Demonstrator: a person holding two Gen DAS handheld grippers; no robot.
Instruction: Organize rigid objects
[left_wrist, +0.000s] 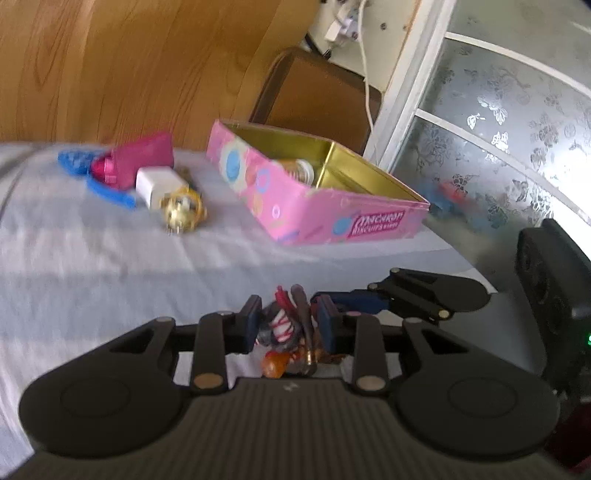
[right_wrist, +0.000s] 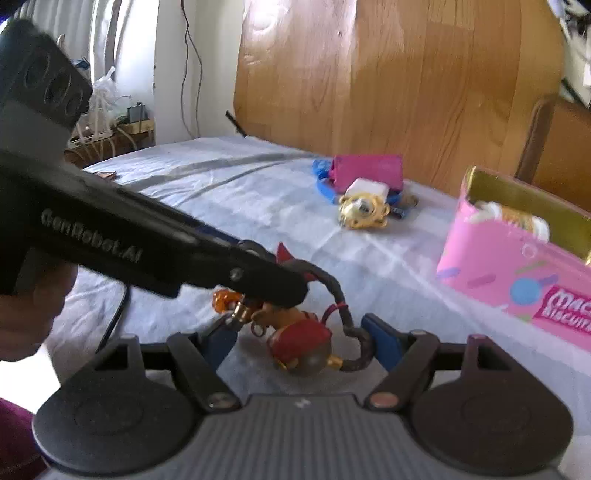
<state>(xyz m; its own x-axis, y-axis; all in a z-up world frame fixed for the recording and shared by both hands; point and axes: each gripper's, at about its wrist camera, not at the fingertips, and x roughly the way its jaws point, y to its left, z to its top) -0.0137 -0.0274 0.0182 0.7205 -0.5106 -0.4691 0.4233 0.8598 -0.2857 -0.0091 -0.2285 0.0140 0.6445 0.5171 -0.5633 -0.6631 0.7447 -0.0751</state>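
A red, black and orange toy figure (left_wrist: 282, 326) with a curved dark tail (right_wrist: 340, 291) sits low over the white cloth. My left gripper (left_wrist: 290, 319) is shut on the toy figure. My right gripper (right_wrist: 304, 341) is open, its blue pads (right_wrist: 382, 341) on either side of the same toy (right_wrist: 301, 341); whether they touch it I cannot tell. An open pink biscuit tin (left_wrist: 314, 206) lies further back with a jar inside (left_wrist: 301, 170); it also shows at the right in the right wrist view (right_wrist: 517, 269).
A gold toy (left_wrist: 181, 210), a white charger (left_wrist: 157, 184), a pink pouch (left_wrist: 142, 157) and blue plastic pieces (left_wrist: 110, 195) lie in a heap left of the tin. A wooden headboard (right_wrist: 406, 74) and a brown chair (left_wrist: 317, 96) stand behind. A glass door (left_wrist: 498, 129) is at right.
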